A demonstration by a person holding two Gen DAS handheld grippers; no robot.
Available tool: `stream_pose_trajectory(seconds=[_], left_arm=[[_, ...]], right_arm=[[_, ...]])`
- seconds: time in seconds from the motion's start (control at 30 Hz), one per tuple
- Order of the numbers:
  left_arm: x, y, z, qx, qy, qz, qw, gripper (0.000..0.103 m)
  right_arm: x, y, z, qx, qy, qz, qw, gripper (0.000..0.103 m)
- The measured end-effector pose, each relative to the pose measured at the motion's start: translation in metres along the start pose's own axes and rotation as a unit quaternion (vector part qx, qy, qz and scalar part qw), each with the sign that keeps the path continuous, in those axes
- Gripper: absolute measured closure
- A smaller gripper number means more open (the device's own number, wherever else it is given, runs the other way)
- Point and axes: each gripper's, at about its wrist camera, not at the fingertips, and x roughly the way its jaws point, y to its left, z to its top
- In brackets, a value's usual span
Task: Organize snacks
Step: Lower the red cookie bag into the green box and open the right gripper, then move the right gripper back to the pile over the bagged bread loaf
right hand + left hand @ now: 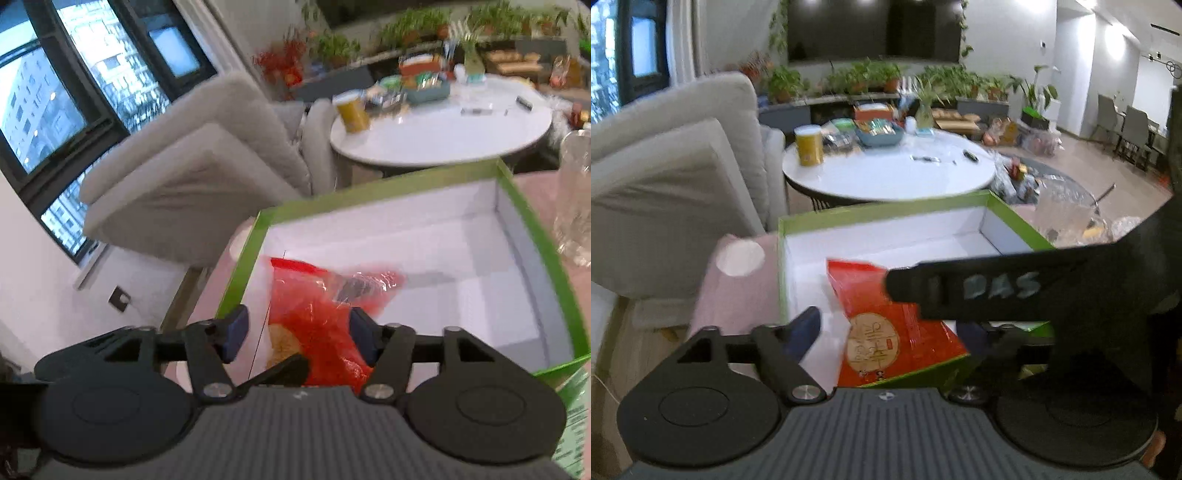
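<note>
One red snack packet [317,317] lies in the green box [532,221], otherwise bare. Both my grippers, left [894,332] and right [295,332], hover jaws open. Early going, I judge; more snacks likely remain.

red plastic snack packet [317,317] in open green-rimmed white cardboard box [532,229], near-left corner | round white table [886,177] behind box | grey fabric sofa [676,177] left of table

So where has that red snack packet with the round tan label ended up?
The red snack packet lies inside the green-edged white box, at its near left end, below both open grippers; the sofa is off to the left.
</note>
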Motion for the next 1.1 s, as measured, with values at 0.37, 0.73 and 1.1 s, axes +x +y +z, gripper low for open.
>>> stream_pose_trajectory(seconds=[0.37,0.73,1.1], left_arm=[[-0.031,0.006,-0.008,0.008,-0.028,0.044,0.9986,0.012],[-0.053,0.017,-0.027,-0.003,-0.028,0.063,0.9976,0.01],[-0.07,0.032,-0.048,-0.022,-0.016,0.09,0.9955,0.008]], right_arm=[[-0.056,0.014,-0.005,-0.066,-0.07,-0.001,0.995,0.042],[-0.07,0.02,-0.019,-0.102,-0.094,-0.002,0.99,0.042],[-0.077,0.016,-0.032,-0.083,-0.072,0.001,0.994,0.041]])
